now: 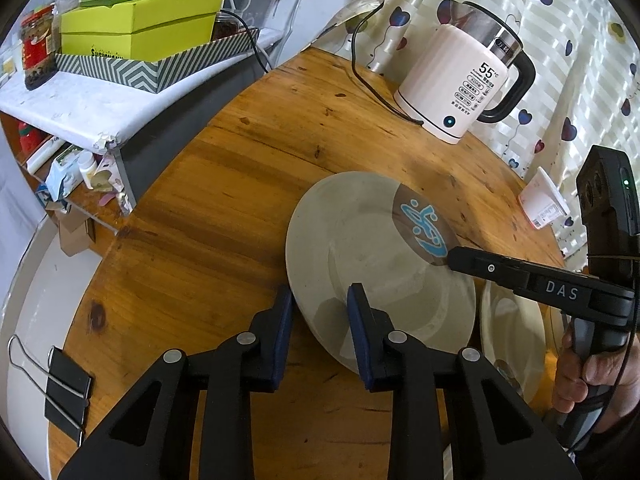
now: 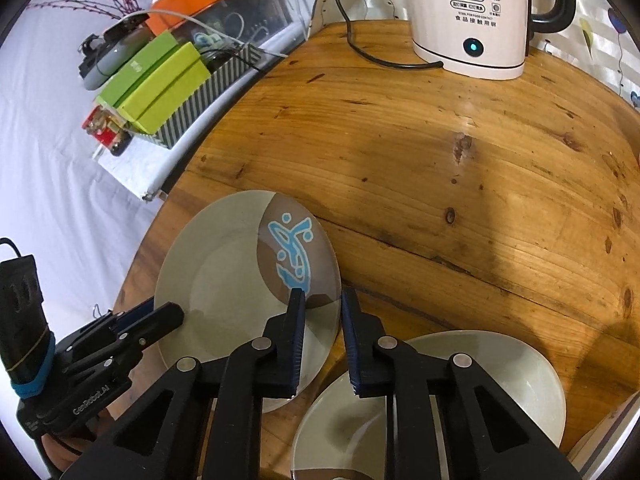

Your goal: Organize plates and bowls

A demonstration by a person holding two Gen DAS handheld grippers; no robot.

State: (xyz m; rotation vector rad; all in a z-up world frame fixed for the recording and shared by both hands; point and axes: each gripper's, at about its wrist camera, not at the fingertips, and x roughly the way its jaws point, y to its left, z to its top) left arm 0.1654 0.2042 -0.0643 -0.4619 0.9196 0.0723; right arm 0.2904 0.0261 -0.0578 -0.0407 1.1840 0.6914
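A grey plate (image 1: 372, 256) with a brown patch and blue drawing lies on the round wooden table (image 1: 224, 216); it also shows in the right wrist view (image 2: 224, 280). My left gripper (image 1: 320, 296) is open, its jaws straddling the plate's near-left rim. My right gripper (image 2: 323, 300) is open, its jaws straddling the plate's right rim by the brown patch. A white bowl (image 2: 500, 376) and a second grey plate (image 2: 340, 424) lie under my right gripper. The bowl shows at the right in the left wrist view (image 1: 512, 336).
A white electric kettle (image 1: 460, 80) with a black cord stands at the table's far side. A shelf with green boxes (image 1: 136, 20) and a jar is at the left. A black binder clip (image 1: 66, 388) grips the table's left edge.
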